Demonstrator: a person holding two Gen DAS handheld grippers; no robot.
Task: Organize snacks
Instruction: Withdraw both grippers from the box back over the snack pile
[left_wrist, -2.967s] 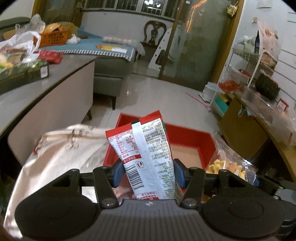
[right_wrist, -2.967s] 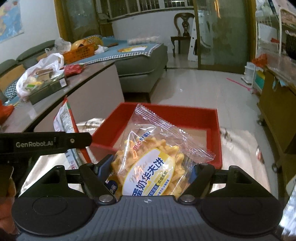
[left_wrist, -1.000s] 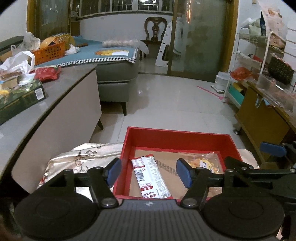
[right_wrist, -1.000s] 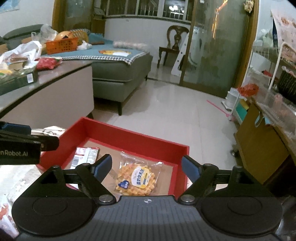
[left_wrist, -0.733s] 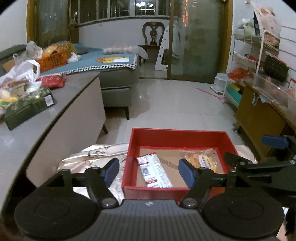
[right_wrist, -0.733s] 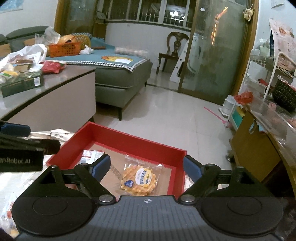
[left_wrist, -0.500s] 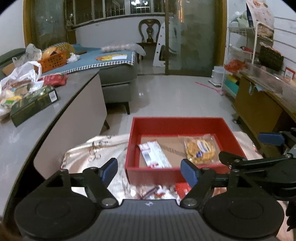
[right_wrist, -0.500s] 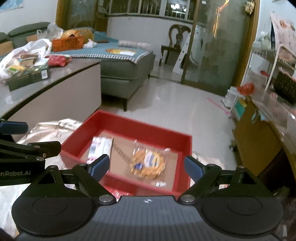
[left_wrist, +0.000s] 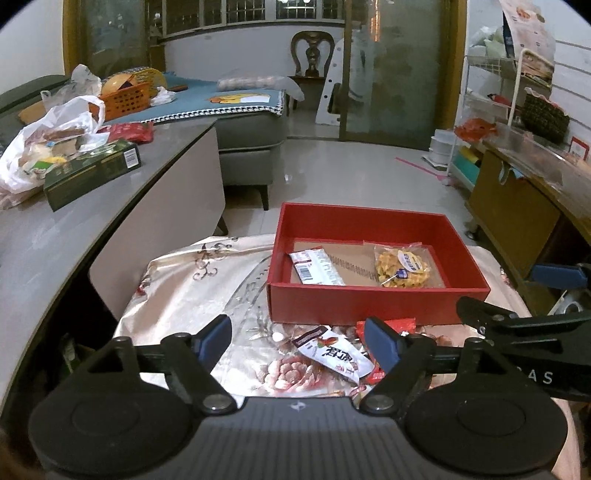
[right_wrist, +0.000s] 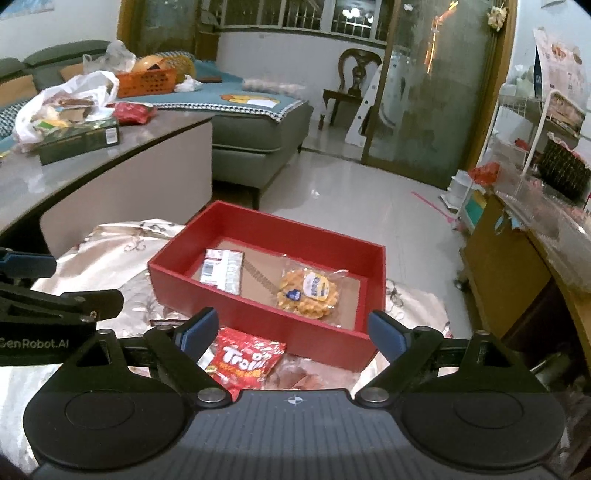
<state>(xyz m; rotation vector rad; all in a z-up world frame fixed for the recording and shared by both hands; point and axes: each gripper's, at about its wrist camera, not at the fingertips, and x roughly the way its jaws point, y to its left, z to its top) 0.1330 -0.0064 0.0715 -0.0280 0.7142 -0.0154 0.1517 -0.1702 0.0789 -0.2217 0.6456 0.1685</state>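
Step in hand: 2 snacks already lie in the red box (left_wrist: 376, 306), the striped white packet (left_wrist: 317, 267) on its left side and the waffle packet (left_wrist: 402, 267) on its right; you are between placements, both grippers empty and short of the box.
Next move: judged from the loose packets on the patterned cloth (left_wrist: 192, 295), you need to pick 1 up. Lower the tips flat to the cloth and close across the packet's narrow side.
Left gripper (left_wrist: 299, 338): jaws opening, nothing between the pads, touching nothing. The white nut packet (left_wrist: 332, 356) lies just ahead of and below its right finger, near side of the box.
Right gripper (right_wrist: 291, 330): jaws opening, wide, empty. The red Trolli bag (right_wrist: 245, 363) lies just below, toward its left finger, beside the box's near wall.
Risk: thin foil packets may slide on the glossy cloth.
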